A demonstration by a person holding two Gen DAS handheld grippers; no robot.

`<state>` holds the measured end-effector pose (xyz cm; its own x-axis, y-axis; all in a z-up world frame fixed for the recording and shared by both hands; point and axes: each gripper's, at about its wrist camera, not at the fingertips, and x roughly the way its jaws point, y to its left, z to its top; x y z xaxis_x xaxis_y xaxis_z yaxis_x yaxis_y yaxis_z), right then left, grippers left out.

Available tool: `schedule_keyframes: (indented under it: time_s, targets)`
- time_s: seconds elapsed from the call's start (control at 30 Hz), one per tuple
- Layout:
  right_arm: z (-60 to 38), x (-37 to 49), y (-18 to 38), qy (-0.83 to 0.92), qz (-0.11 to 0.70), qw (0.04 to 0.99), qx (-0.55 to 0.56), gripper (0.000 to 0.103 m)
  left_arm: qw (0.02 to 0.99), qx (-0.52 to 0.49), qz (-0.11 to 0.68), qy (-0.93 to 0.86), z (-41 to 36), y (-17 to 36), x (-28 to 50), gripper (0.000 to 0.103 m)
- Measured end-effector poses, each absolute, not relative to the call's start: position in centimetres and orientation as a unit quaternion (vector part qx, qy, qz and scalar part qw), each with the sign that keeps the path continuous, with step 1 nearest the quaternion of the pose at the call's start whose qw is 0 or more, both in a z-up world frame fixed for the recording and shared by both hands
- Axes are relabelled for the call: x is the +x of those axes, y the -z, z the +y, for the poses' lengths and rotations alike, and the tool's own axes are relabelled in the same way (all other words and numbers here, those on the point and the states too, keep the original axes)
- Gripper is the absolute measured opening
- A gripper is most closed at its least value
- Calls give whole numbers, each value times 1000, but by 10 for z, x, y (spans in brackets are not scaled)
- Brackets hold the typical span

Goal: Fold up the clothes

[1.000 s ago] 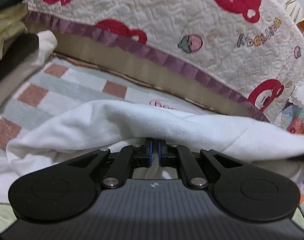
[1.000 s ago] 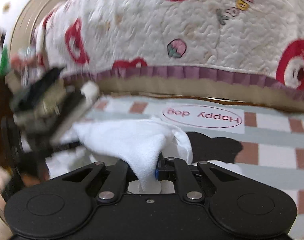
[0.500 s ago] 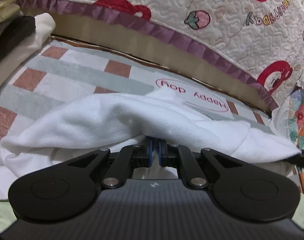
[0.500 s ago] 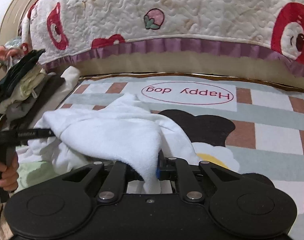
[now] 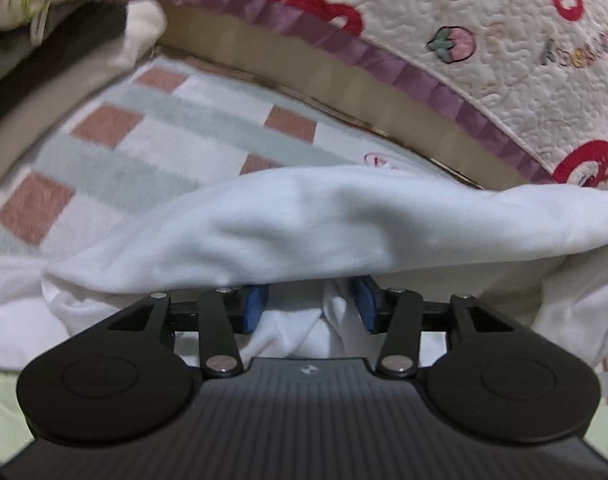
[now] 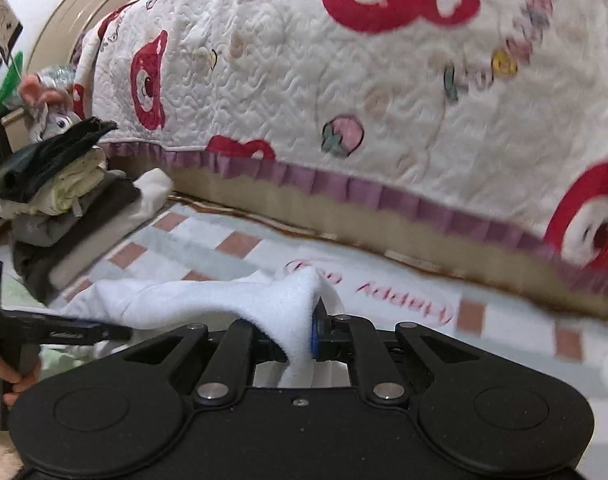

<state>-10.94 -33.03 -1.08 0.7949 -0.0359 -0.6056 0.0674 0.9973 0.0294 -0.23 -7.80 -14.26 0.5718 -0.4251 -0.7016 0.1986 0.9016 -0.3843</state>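
The white cloth [image 5: 344, 220] lies bunched on the checked mat [image 5: 175, 132] by the bed quilt [image 6: 344, 100]; the left gripper [image 5: 308, 306] has its fingers spread apart, with cloth loose between them; the right gripper [image 6: 299, 336] has its fingers pinched tight on a corner of the cloth; to fold well, keep that corner held firm, pull the edge straight, and lay it flat; a pile of clothes [image 6: 63, 200] sits at the left.

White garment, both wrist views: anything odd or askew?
One asymmetry: the left gripper is open, blue pads apart with the white garment draped loosely over them, while the right gripper is shut on it. The pile of folded clothes leans unevenly. No damage or spills visible.
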Motion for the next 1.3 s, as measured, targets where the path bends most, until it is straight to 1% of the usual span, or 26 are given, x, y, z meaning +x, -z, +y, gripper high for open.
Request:
schedule_keyframes:
  time_s: [0.03,0.1,0.23,0.3,0.37,0.43,0.57,0.63,0.67,0.7,0.73,0.83,0.87,0.93,0.97,1.07,1.17,1.23,1.3]
  targets:
    - [-329,-107,5,31,316,948,17,10,872,-140,433,181,-77,142,-2,50]
    - [-328,-106,2,39,321,946,3,10,865,-151,438,191,-77,141,-2,61]
    - [-337,-107,13,68,349,935,-2,9,849,-143,475,183,-82,147,-2,62]
    - [-351,-103,20,93,367,925,16,12,843,-121,498,163,-87,151,-2,62]
    - [-367,-98,28,112,389,914,39,13,841,-120,502,163,-90,153,-2,63]
    - [-386,-89,39,123,422,896,61,13,850,-115,486,167,-93,155,-1,67]
    - [-401,-72,55,123,444,886,49,15,874,-101,443,172,-94,165,0,67]
    - [-407,-63,63,121,452,883,39,19,874,-128,442,158,-87,170,6,67]
    - [-410,-58,67,120,456,881,35,27,872,-147,441,153,-83,171,10,67]
    - [-413,-54,71,119,459,880,30,40,874,-159,435,148,-81,170,14,67]
    - [-417,-50,74,117,463,878,25,43,876,-168,430,143,-79,169,19,67]
    - [-425,-36,78,111,476,872,3,44,892,-140,404,146,-85,164,34,67]
    - [-426,-30,79,111,479,871,-9,46,898,-127,394,147,-89,162,39,67]
    - [-421,-19,78,126,493,860,-46,53,906,-103,383,147,-97,160,49,67]
    - [-417,-15,77,132,503,851,-70,61,908,-91,382,148,-101,159,55,67]
    - [-396,-11,73,116,537,820,-160,61,902,-65,394,165,-109,154,72,67]
    - [-377,-13,62,90,550,796,-236,63,888,-90,420,166,-99,151,74,67]
    - [-370,-11,52,85,546,794,-253,63,866,-122,456,162,-87,155,68,69]
    - [-362,-10,41,83,529,809,-244,63,837,-130,509,154,-82,163,63,70]
